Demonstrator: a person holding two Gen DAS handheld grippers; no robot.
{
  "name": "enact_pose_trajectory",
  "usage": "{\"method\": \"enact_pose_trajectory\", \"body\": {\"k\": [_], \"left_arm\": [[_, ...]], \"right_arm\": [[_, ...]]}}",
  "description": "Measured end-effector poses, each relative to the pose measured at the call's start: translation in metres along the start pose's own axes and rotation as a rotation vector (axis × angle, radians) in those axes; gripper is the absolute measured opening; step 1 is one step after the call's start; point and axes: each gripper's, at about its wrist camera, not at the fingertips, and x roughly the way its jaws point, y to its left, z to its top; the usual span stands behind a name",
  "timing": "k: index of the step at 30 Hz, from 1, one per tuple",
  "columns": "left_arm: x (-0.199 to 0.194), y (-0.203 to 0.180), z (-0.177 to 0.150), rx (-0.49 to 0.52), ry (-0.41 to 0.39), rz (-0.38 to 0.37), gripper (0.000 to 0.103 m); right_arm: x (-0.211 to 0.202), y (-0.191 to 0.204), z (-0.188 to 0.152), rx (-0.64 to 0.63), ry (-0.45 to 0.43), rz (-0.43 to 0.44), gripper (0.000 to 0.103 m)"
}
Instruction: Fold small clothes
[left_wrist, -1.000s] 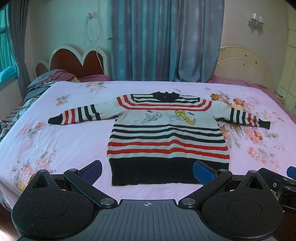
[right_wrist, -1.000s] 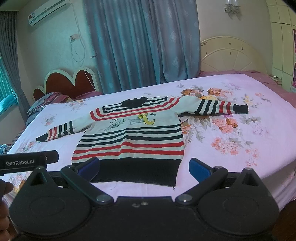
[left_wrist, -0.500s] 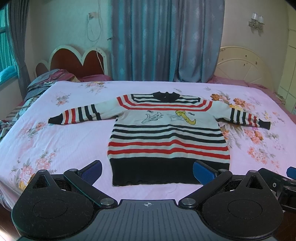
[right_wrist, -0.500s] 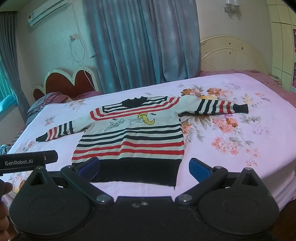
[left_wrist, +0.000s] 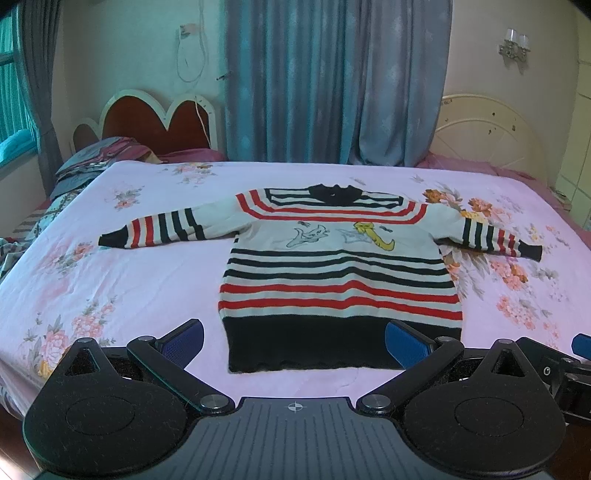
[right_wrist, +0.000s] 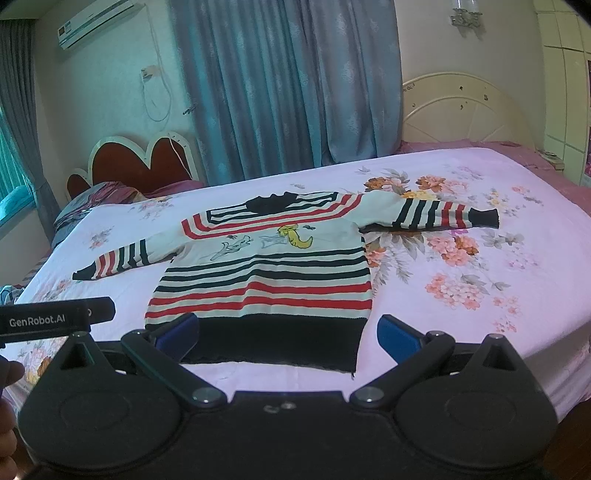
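Floral pink bed (left_wrist: 122, 280), blue curtains (left_wrist: 332, 81)

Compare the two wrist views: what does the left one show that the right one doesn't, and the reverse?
Only the left wrist view shows part of the right gripper's frame at its right edge. Only the right wrist view shows the air conditioner, the left gripper's labelled body and fingertips of a hand. Both show the striped sweater spread flat on the floral bed sheet, curtains, and open, empty jaws.
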Motion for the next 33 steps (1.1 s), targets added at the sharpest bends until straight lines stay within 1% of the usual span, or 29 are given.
{"method": "enact_pose_trajectory", "body": {"k": [20,33], "left_arm": [[0.008,0.002,0.006,-0.006,0.008,0.006,0.103],[0.026,0.004,0.010,-0.007,0.026,0.007,0.103]], "right_arm": [[0.009,0.004,0.004,0.005,0.010,-0.001,0.102],[0.022,-0.001,0.005,0.018,0.021,-0.011,0.102]]}}
